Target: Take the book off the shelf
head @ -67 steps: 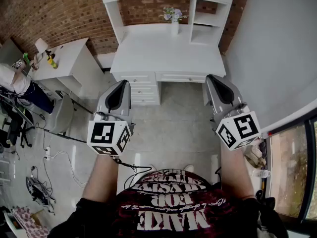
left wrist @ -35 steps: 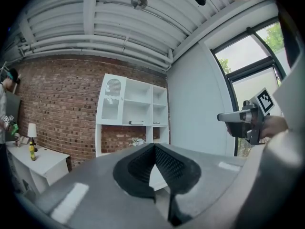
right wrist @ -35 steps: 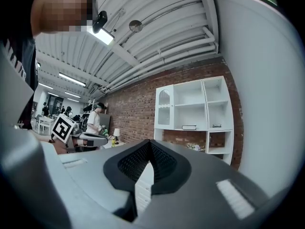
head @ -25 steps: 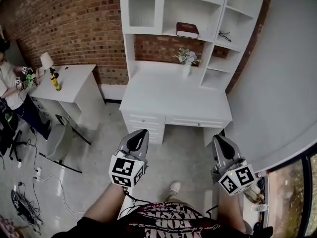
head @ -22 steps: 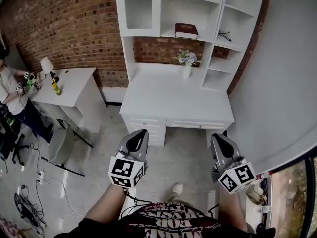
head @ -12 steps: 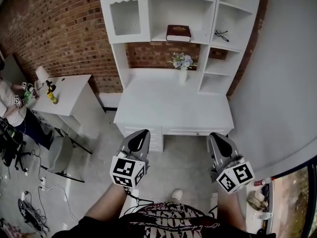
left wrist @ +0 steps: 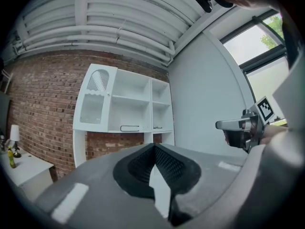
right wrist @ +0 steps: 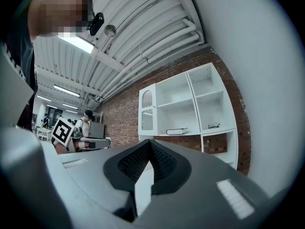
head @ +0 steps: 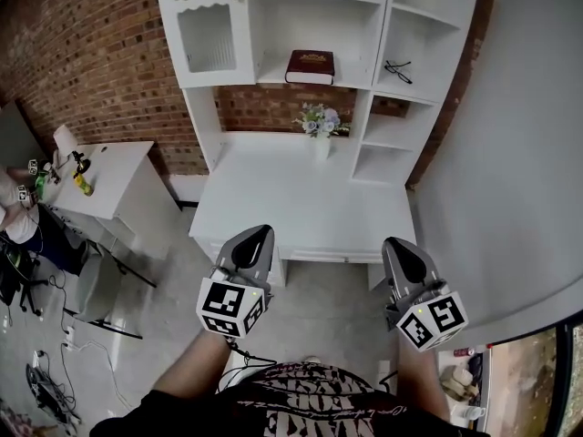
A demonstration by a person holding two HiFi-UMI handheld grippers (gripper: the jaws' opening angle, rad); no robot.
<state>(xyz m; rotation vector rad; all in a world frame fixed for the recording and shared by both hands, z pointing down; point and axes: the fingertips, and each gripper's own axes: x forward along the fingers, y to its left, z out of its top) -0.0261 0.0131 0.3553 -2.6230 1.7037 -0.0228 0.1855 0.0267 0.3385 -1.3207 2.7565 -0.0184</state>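
Observation:
A dark red book (head: 310,66) lies flat on the middle shelf of a white hutch (head: 375,25) above a white desk (head: 301,209). It shows small in the left gripper view as the book (left wrist: 129,128) and in the right gripper view as the book (right wrist: 177,131). My left gripper (head: 254,236) and right gripper (head: 397,245) are held low in front of the desk's front edge, far short of the shelf. Both are shut, jaw tips together, with nothing between them.
A vase of flowers (head: 317,127) stands on the desk below the book. Glasses (head: 396,69) lie on the right-hand shelf. At the left are a side table (head: 105,173) with a bottle (head: 80,183), a chair (head: 96,285) and a person (head: 16,218).
The desk and hutch have drawn nearer in the head view and the book now sits higher and more central. Both grippers stay low and shut.

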